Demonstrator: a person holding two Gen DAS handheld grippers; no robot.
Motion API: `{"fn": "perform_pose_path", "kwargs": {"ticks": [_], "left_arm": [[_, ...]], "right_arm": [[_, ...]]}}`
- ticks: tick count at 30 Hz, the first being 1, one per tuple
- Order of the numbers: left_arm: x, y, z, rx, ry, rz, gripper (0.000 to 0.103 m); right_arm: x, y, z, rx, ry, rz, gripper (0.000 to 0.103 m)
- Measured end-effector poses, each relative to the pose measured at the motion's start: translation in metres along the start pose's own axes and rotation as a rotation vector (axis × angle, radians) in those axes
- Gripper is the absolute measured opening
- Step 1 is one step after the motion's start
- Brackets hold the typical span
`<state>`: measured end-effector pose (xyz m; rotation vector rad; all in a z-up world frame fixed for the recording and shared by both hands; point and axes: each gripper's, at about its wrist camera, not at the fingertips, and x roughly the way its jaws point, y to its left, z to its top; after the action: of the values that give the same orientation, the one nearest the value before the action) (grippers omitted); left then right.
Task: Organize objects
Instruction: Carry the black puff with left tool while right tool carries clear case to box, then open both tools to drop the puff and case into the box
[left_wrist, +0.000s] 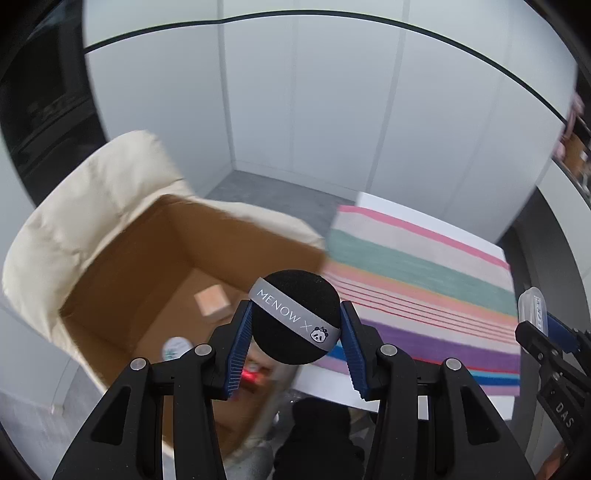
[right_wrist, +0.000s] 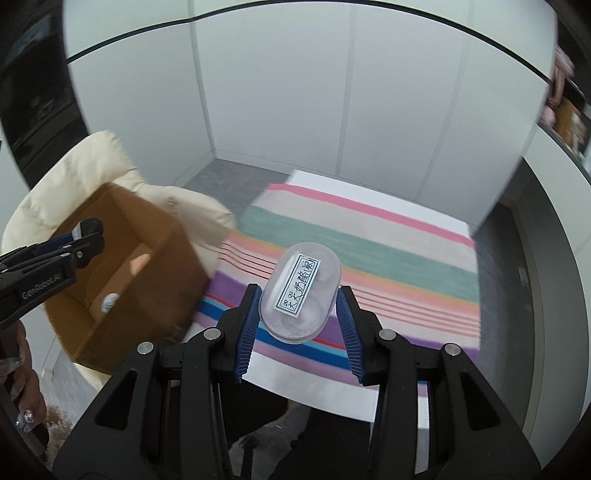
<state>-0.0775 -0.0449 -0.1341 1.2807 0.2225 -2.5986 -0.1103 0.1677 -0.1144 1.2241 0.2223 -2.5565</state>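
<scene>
My left gripper (left_wrist: 295, 325) is shut on a round black sponge puff (left_wrist: 291, 314) with a grey "MENOW" band, held above the near right corner of an open cardboard box (left_wrist: 122, 258). In the box lie a peach cube (left_wrist: 211, 300), a white round lid (left_wrist: 176, 348) and a red item (left_wrist: 253, 374). My right gripper (right_wrist: 298, 308) is shut on a clear oval plastic case (right_wrist: 300, 291) with a handwritten label, above the striped cloth (right_wrist: 369, 254). The left gripper (right_wrist: 83, 236) shows over the box (right_wrist: 147, 280) in the right wrist view; the right gripper (left_wrist: 535, 317) shows at the left wrist view's right edge.
The box rests on a cream cushioned chair (left_wrist: 92, 199) left of a white table (left_wrist: 406, 210) covered by the striped cloth (left_wrist: 424, 280). White panel walls (left_wrist: 332, 110) stand behind. Grey floor (left_wrist: 266, 188) lies between the chair and the walls.
</scene>
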Motion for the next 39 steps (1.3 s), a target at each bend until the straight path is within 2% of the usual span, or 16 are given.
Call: {"fn": "perform_pose_path", "kwargs": {"ticks": [8, 14, 17, 21, 23, 24, 25, 26, 27, 28, 29, 33, 39], "left_arm": [[-0.006, 0.091, 0.004, -0.120, 0.001, 0.109, 0.047], [0.004, 0.157, 0.007, -0.202, 0.044, 0.183, 0.047], [0.008, 0.181, 0.012, -0.236, 0.064, 0.184, 0.047], [0.012, 0.199, 0.023, -0.233, 0.072, 0.188, 0.047], [0.017, 0.203, 0.028, -0.231, 0.077, 0.153, 0.050], [0.017, 0.203, 0.030, -0.222, 0.076, 0.138, 0.056], [0.017, 0.202, 0.032, -0.208, 0.081, 0.129, 0.061], [0.017, 0.202, 0.033, -0.191, 0.087, 0.134, 0.076], [0.016, 0.202, 0.033, -0.176, 0.086, 0.138, 0.093], [0.014, 0.203, 0.031, -0.167, 0.079, 0.137, 0.101], [0.012, 0.205, 0.028, -0.169, 0.072, 0.128, 0.103], [0.013, 0.213, 0.022, -0.203, 0.093, 0.058, 0.103], [0.013, 0.204, 0.026, -0.132, 0.140, 0.071, 0.103]], "right_arm": [[0.017, 0.101, 0.025, -0.138, 0.001, 0.117, 0.044], [0.033, 0.183, 0.035, -0.236, 0.029, 0.214, 0.044], [0.040, 0.220, 0.039, -0.280, 0.038, 0.246, 0.044], [0.047, 0.249, 0.043, -0.306, 0.048, 0.260, 0.044], [0.052, 0.255, 0.045, -0.311, 0.057, 0.262, 0.044], [0.054, 0.259, 0.045, -0.316, 0.063, 0.265, 0.048], [0.056, 0.262, 0.047, -0.318, 0.068, 0.261, 0.073], [0.057, 0.264, 0.046, -0.316, 0.072, 0.244, 0.100], [0.056, 0.263, 0.046, -0.307, 0.061, 0.222, 0.103], [0.053, 0.260, 0.045, -0.296, 0.038, 0.216, 0.103], [0.053, 0.260, 0.046, -0.290, 0.037, 0.219, 0.103], [0.057, 0.248, 0.047, -0.234, 0.095, 0.209, 0.103], [0.043, 0.220, 0.049, -0.128, 0.108, 0.176, 0.103]]}}
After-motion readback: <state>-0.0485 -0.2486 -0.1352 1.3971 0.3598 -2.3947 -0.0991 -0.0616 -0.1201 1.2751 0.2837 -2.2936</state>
